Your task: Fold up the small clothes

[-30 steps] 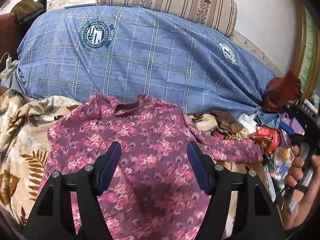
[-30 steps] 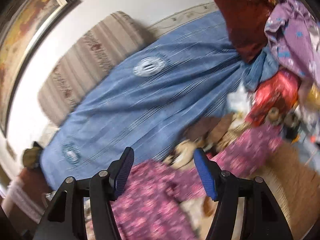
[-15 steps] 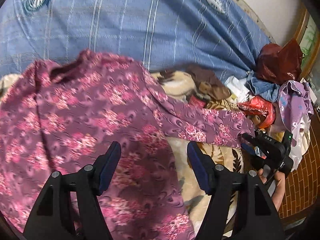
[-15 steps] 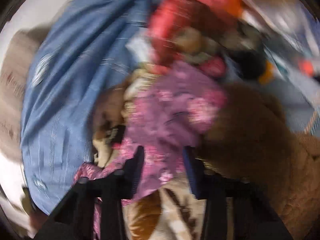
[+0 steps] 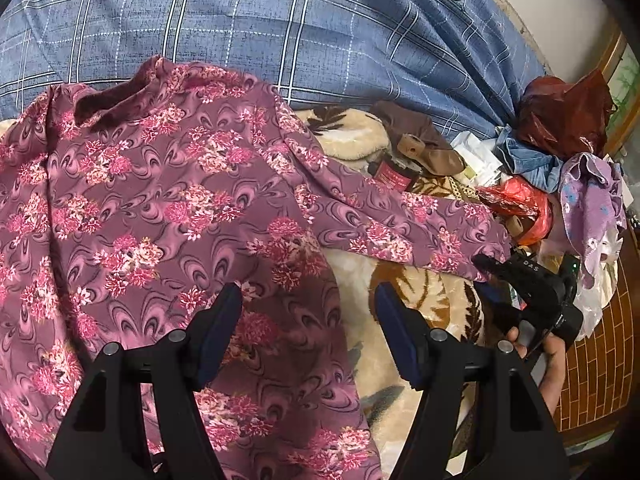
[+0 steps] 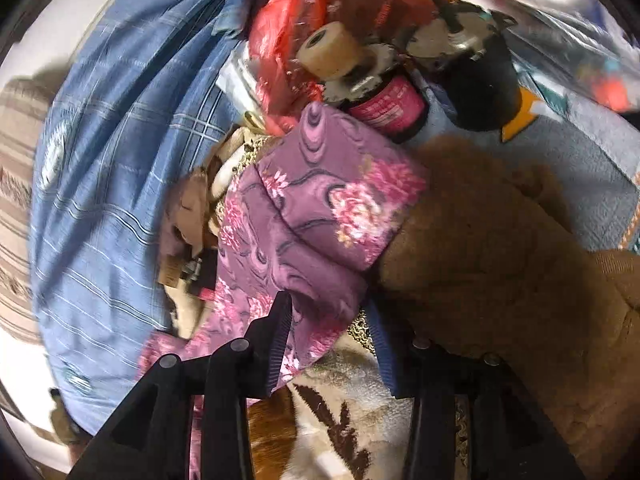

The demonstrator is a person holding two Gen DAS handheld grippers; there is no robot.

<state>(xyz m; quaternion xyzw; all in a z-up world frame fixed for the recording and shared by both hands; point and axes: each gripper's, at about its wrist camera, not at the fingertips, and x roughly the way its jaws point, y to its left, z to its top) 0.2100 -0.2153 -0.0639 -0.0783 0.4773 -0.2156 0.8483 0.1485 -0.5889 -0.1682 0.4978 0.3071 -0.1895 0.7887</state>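
Observation:
A purple-pink floral long-sleeved top (image 5: 160, 216) lies spread on a beige leaf-print blanket (image 5: 420, 296). Its right sleeve (image 5: 404, 224) stretches out to the right. My left gripper (image 5: 308, 320) is open and hovers above the top's right side edge. My right gripper (image 6: 330, 320) is open, with its jaws on either side of the sleeve cuff (image 6: 320, 220). It also shows in the left wrist view (image 5: 488, 272) at the sleeve end.
A big blue checked bundle (image 5: 320, 28) lies behind the top. A clutter pile sits at the right: red bag (image 5: 516, 200), lilac cloth (image 5: 592, 200), denim (image 5: 524, 156), small bottles (image 6: 384, 108). A brown plush blanket (image 6: 500, 260) is beside the cuff.
My left gripper has moved right and lower over the top. My right gripper has swung down to the sleeve cuff and narrowed its jaws around it.

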